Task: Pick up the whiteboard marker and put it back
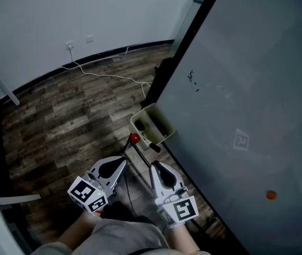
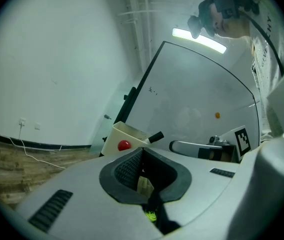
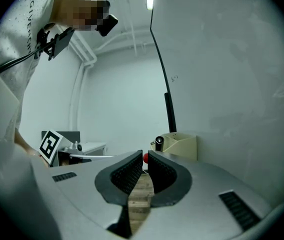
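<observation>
The left hand-held gripper (image 1: 123,163) is seen clenched on nothing, and the right hand-held gripper (image 1: 152,166) is likewise pressed together and empty. Both are pointed toward the whiteboard (image 1: 246,89). The whiteboard marker (image 1: 152,145) is lodged in the cream holder (image 1: 165,133) on the board's edge, at twelve o'clock from the right one — black end poking out. A red ball (image 1: 134,138) is spotted just beside it, at ten o'clock.

"GIVENCH…" lettering (image 3: 32,14) printed along pale shirt (image 3: 12,59), end cut off; only "HY" legible in left gripper view. Black-and-white square codes on left cube (image 1: 87,194) and right cube (image 1: 182,210). Faint square code (image 1: 241,141) on whiteboard (image 1: 257,62). Small scribbles (image 1: 192,78) near whiteboard's left edge, unreadable.
</observation>
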